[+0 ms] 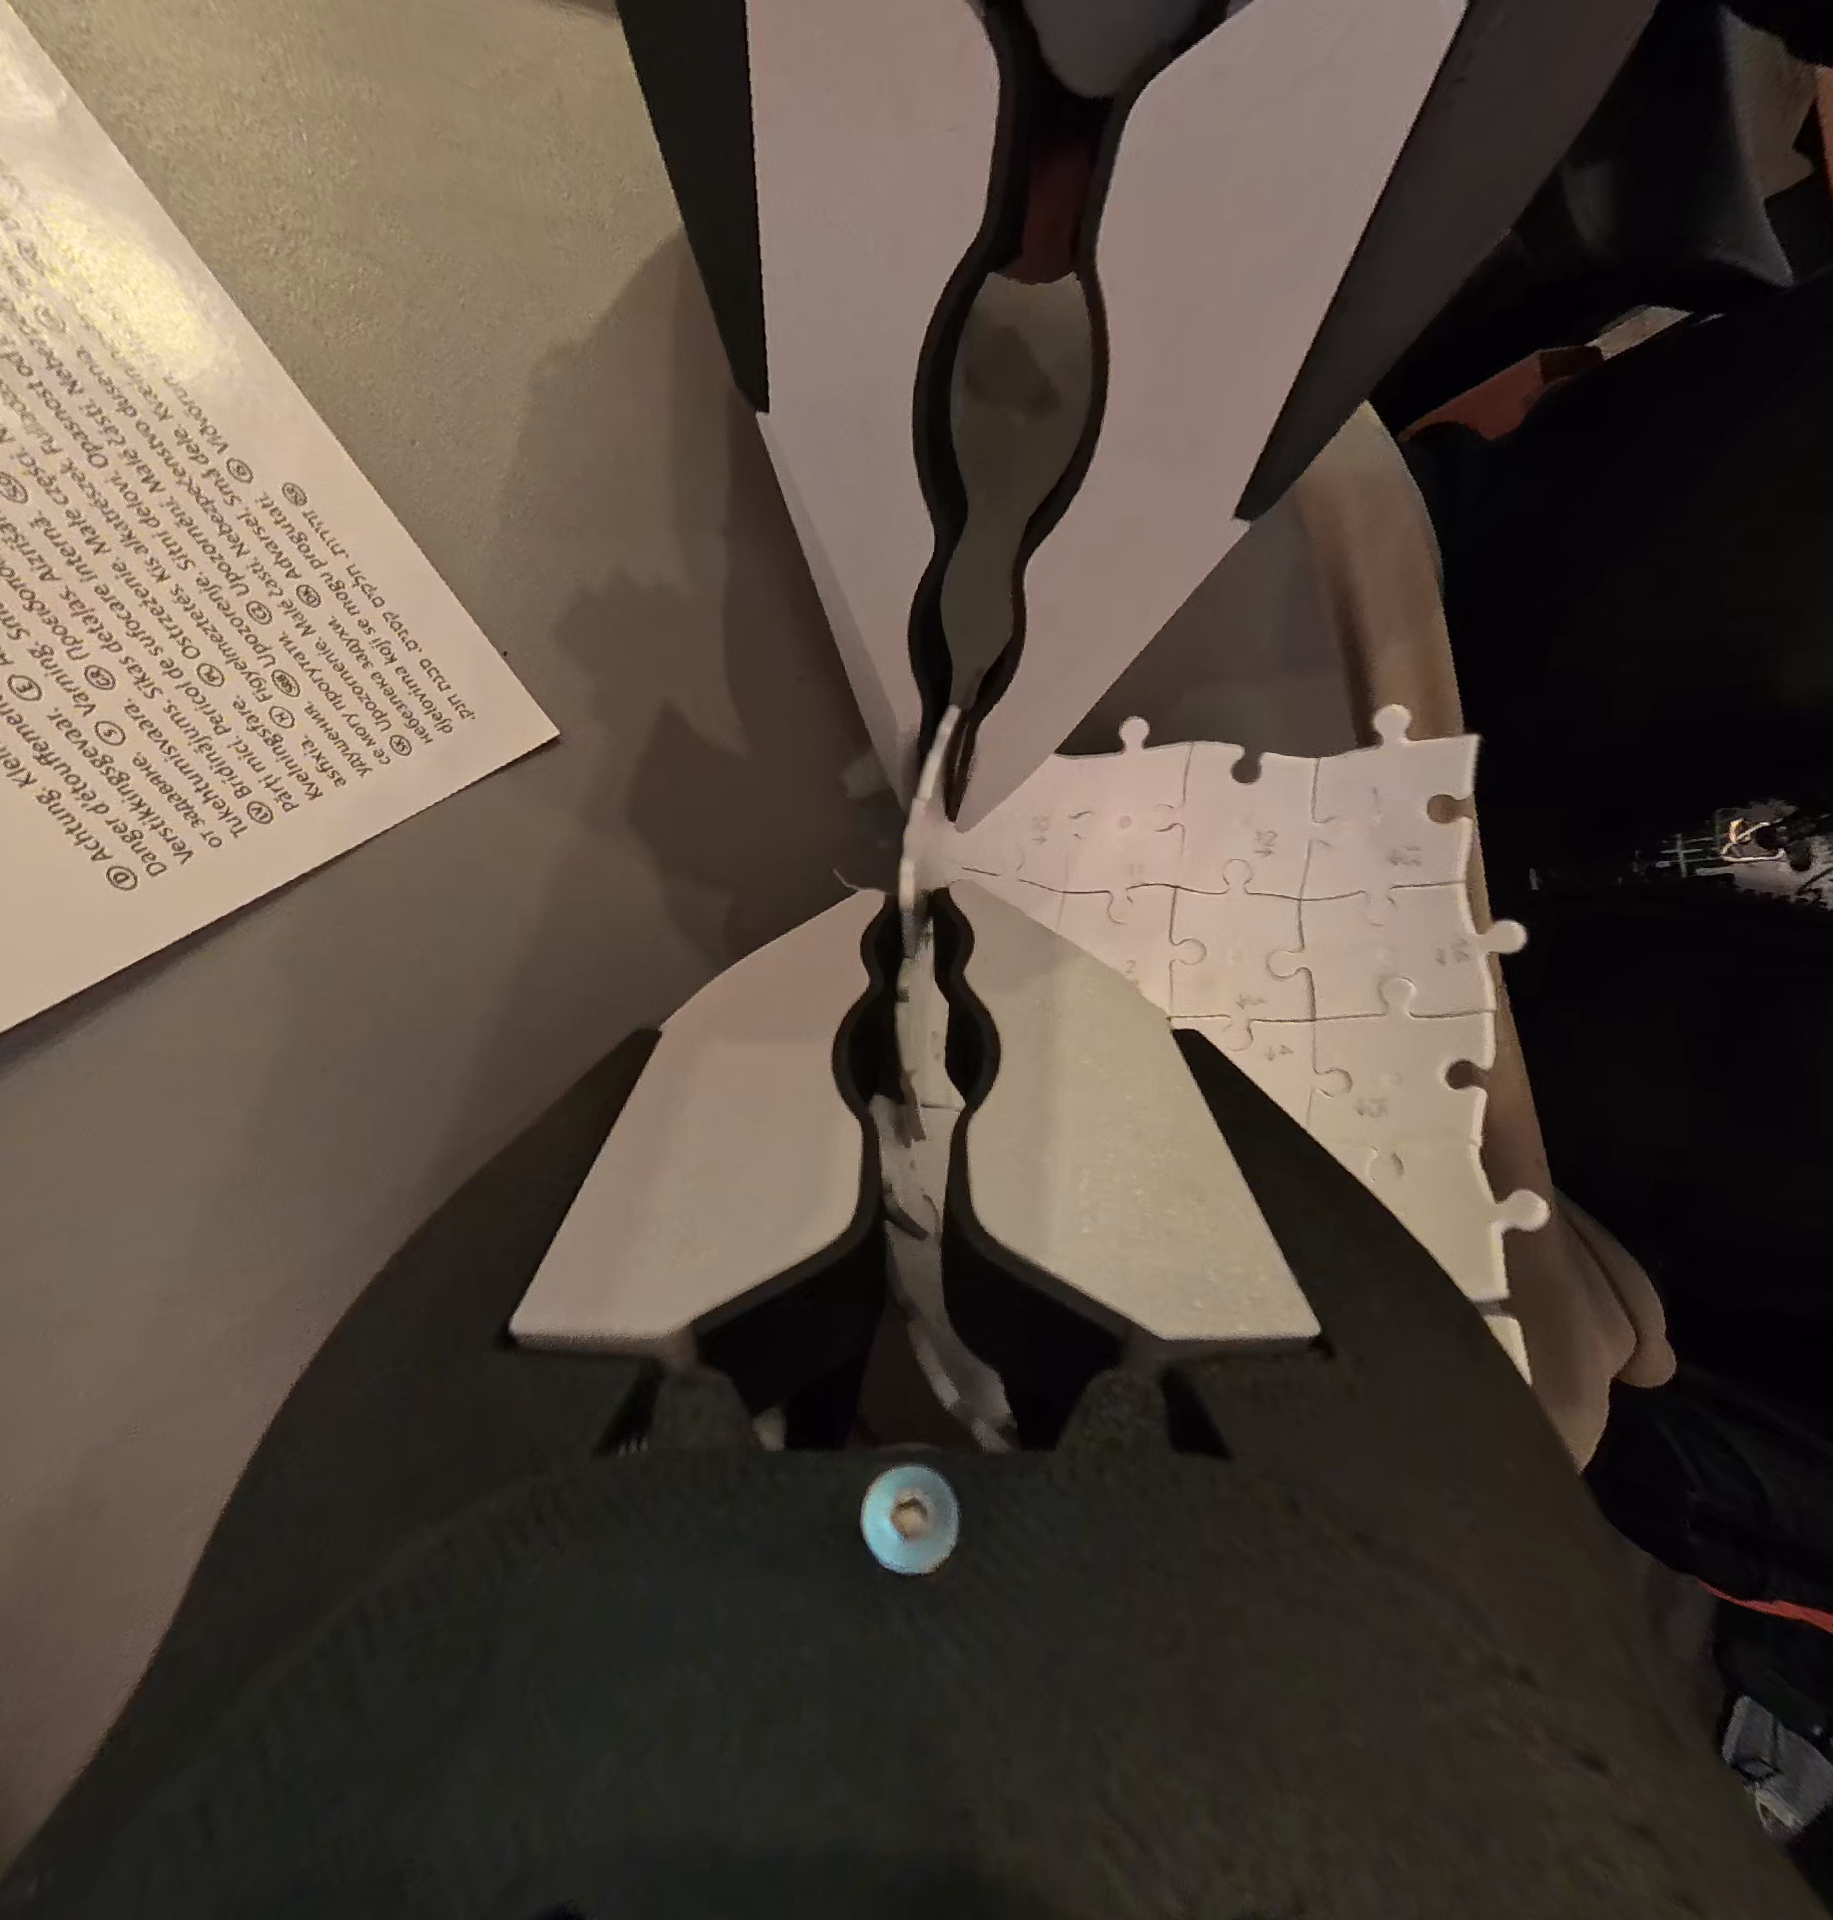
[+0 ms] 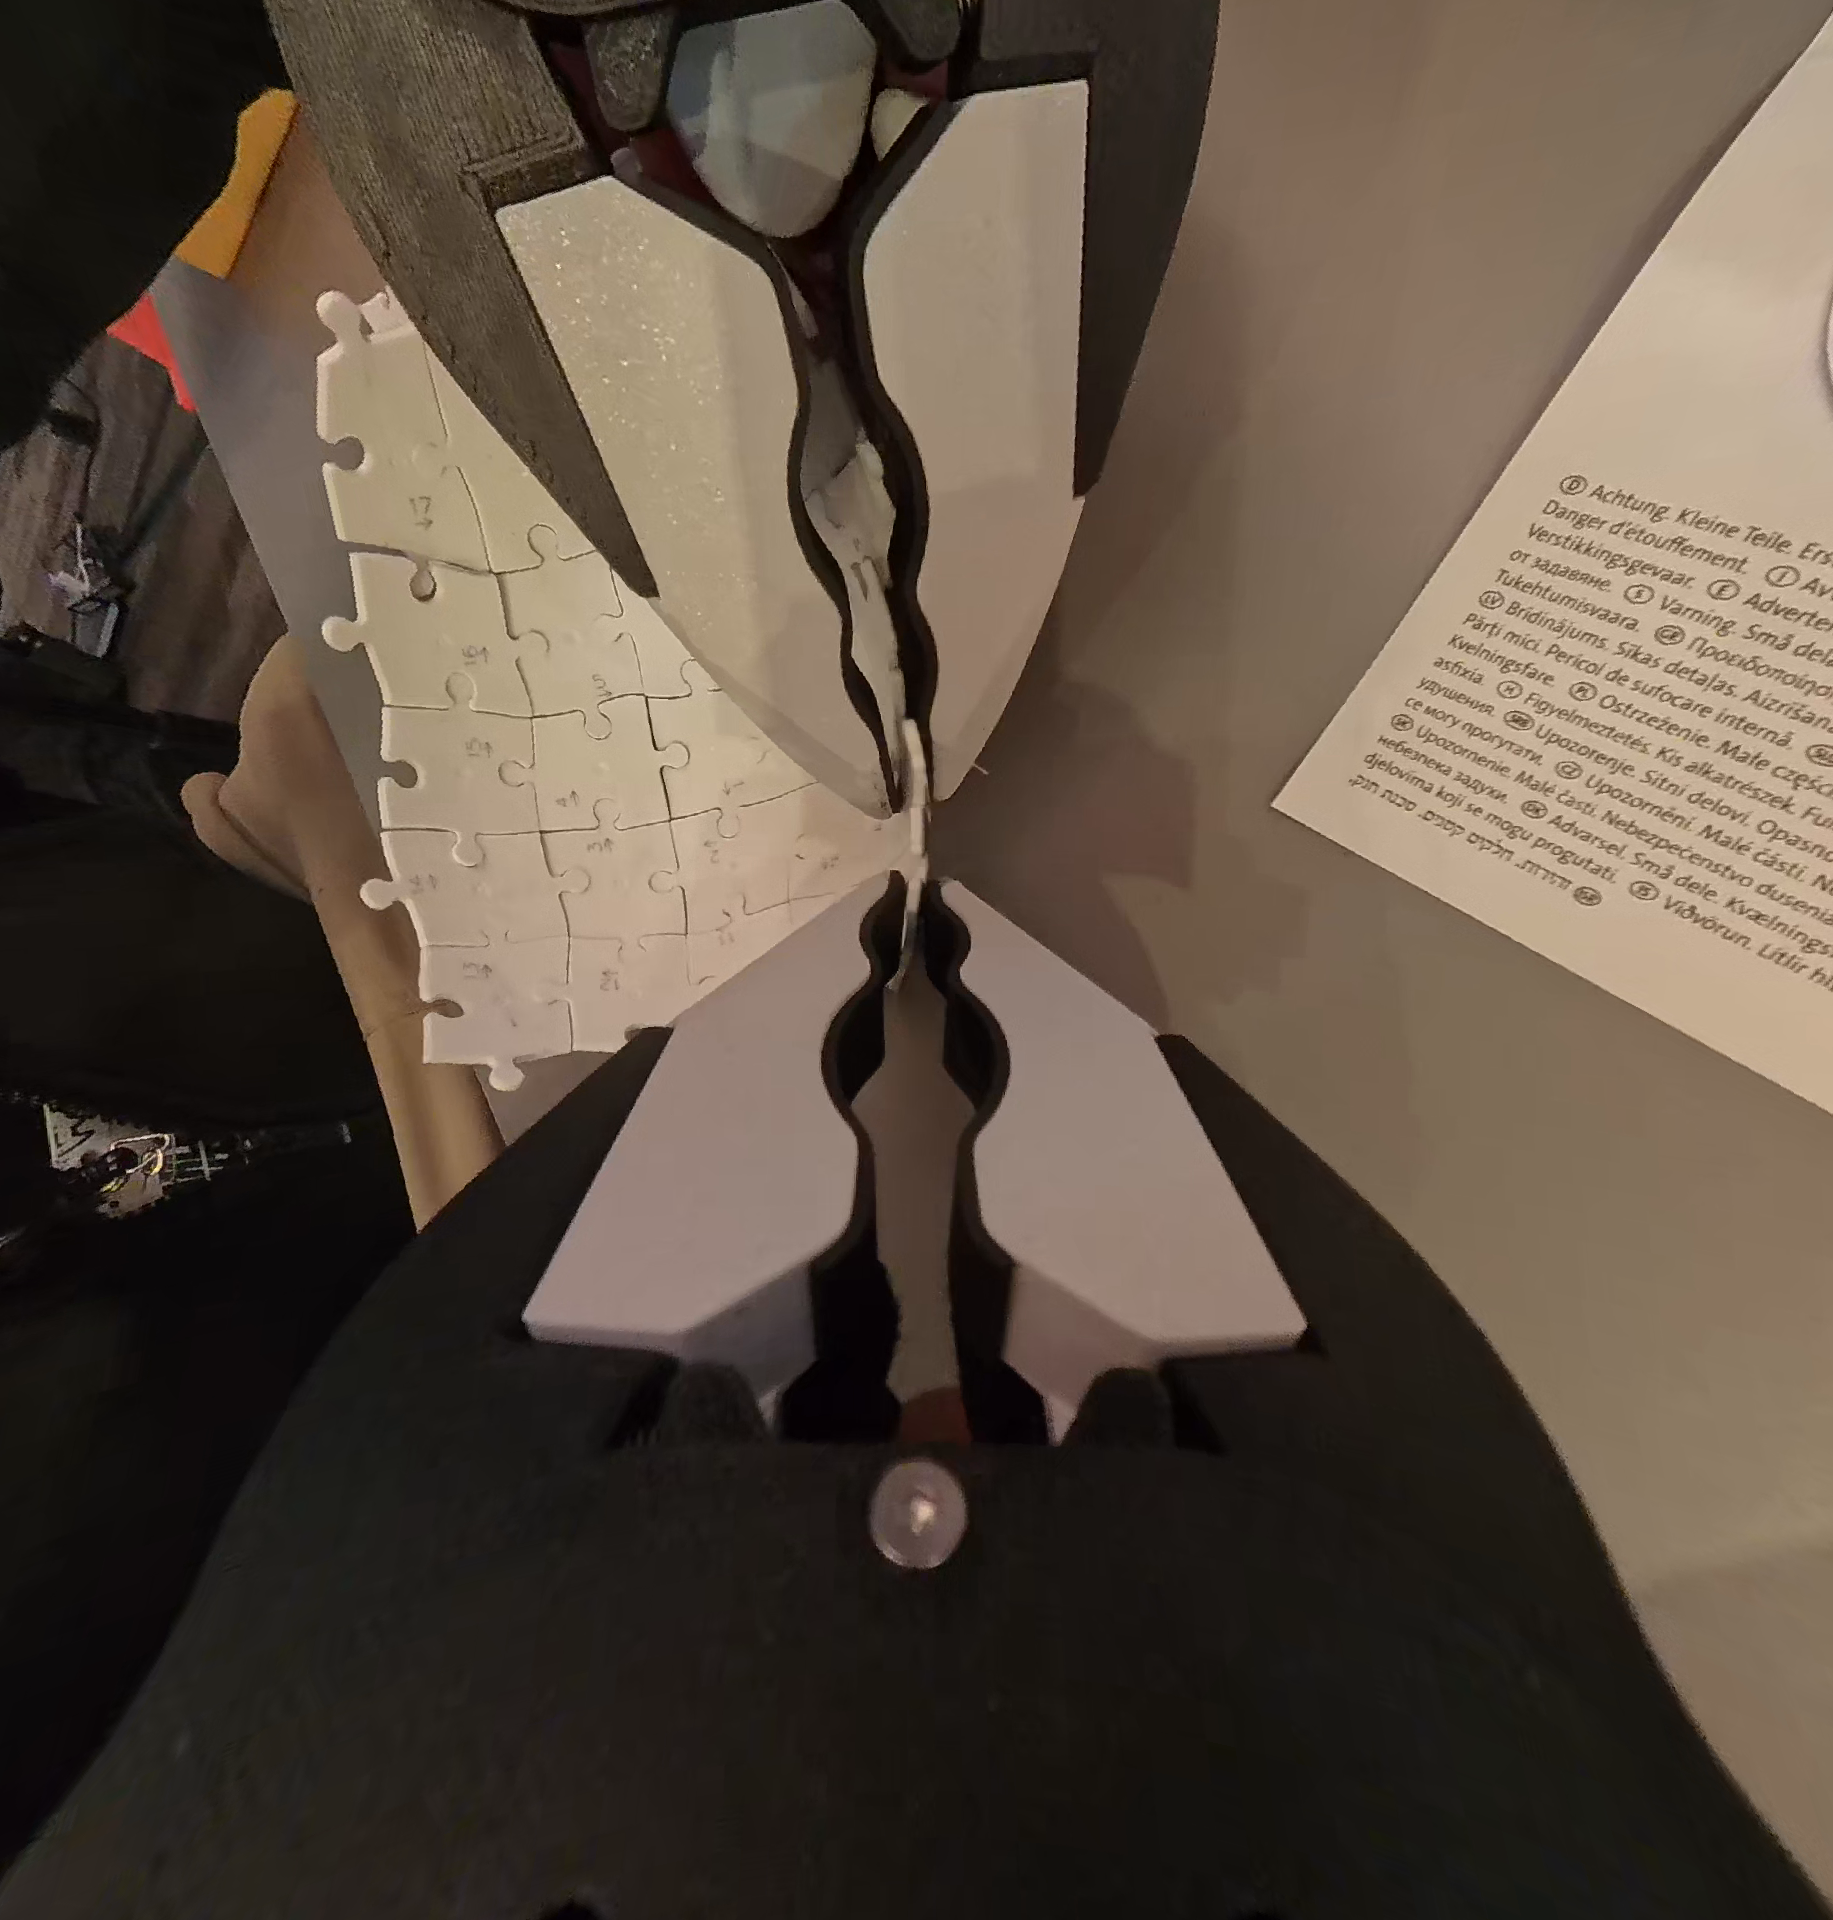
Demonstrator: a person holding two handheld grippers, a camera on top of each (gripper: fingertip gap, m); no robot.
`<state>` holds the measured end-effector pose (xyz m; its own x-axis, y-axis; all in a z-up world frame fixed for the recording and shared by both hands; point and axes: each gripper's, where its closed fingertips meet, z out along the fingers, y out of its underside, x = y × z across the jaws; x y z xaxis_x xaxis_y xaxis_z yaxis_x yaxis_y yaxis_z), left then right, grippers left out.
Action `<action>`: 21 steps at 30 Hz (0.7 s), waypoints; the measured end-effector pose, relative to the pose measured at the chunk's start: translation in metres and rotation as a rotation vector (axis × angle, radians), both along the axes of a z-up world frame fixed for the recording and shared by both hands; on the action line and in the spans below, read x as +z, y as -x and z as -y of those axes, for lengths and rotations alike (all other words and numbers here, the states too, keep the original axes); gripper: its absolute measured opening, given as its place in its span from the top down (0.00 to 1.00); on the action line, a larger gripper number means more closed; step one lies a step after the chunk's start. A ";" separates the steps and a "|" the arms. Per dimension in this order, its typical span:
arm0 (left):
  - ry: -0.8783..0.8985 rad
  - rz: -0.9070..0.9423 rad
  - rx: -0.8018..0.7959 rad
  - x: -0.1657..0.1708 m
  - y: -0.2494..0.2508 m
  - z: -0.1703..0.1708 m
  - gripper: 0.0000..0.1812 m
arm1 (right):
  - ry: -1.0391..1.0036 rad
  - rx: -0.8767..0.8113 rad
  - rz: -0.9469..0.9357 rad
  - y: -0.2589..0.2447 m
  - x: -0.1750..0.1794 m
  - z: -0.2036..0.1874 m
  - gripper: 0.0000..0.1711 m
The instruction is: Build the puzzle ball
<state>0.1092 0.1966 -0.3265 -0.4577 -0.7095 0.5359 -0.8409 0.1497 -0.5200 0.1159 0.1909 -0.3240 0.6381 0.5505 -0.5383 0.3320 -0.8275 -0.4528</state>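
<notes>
Nearest us, left gripper [image 1: 917, 914] and right gripper [image 2: 907, 920] meet tip to tip, both pinched on the edge of a curved white interlocked puzzle-piece sheet [image 1: 1296, 935] beside the printed paper leaflet [image 1: 164, 582]: light, bendy, likely to pop apart, best held at its rim.

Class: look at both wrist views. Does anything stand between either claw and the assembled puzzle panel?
Nothing visible does. The left claw and the right claw meet tip to tip, both shut on the edge of the curved white puzzle panel. The printed sheet lies off to the side.
</notes>
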 end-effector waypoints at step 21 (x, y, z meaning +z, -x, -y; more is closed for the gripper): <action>-0.050 -0.013 -0.005 -0.005 0.005 0.001 0.94 | -0.072 -0.035 -0.029 0.004 0.003 -0.009 0.99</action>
<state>0.1041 0.1958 -0.3311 -0.4545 -0.7329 0.5063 -0.8469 0.1795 -0.5005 0.1115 0.2000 -0.3213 0.6422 0.5662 -0.5168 0.2892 -0.8032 -0.5208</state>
